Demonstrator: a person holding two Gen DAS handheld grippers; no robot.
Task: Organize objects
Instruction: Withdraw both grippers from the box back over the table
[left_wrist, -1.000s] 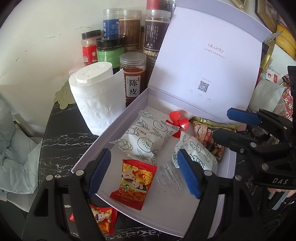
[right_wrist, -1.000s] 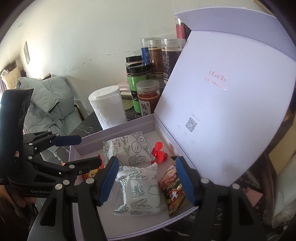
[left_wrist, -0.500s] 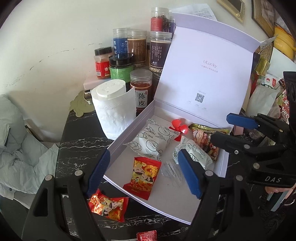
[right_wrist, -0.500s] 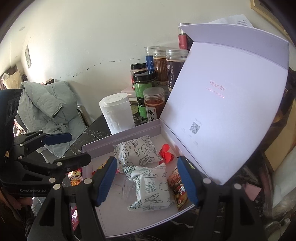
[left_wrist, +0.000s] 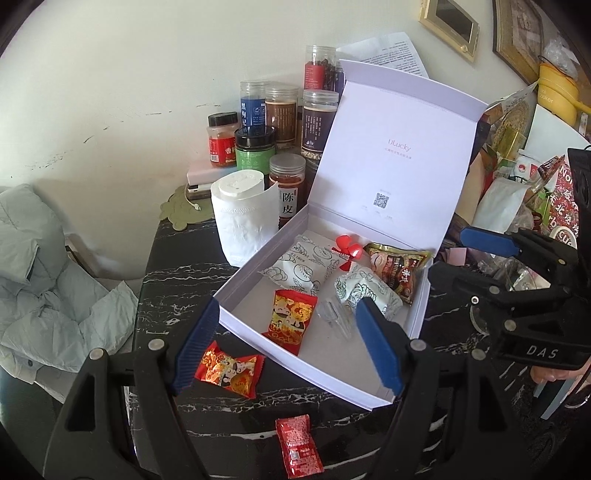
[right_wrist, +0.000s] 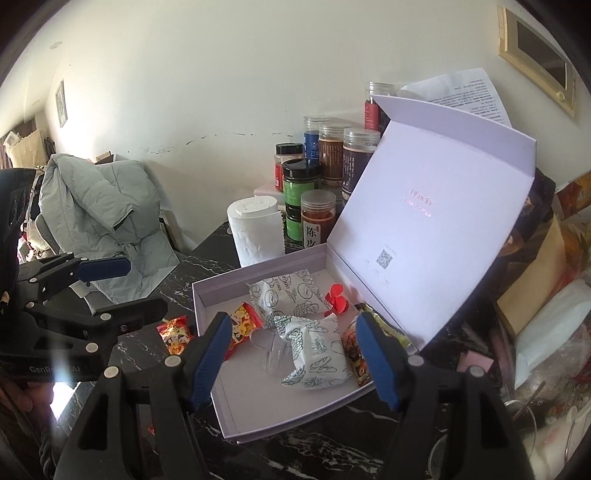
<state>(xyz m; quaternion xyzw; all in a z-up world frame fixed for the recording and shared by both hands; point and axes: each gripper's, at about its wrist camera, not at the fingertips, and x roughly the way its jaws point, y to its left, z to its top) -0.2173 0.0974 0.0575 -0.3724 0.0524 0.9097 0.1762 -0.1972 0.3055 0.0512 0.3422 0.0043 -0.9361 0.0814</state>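
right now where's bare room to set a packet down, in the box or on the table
Free: the near corner of the box floor, between its front wall and the red packet. Also bare dark table left of the box, below the tissue roll. Crowded: the box's far end with the white packets, and the jars behind.
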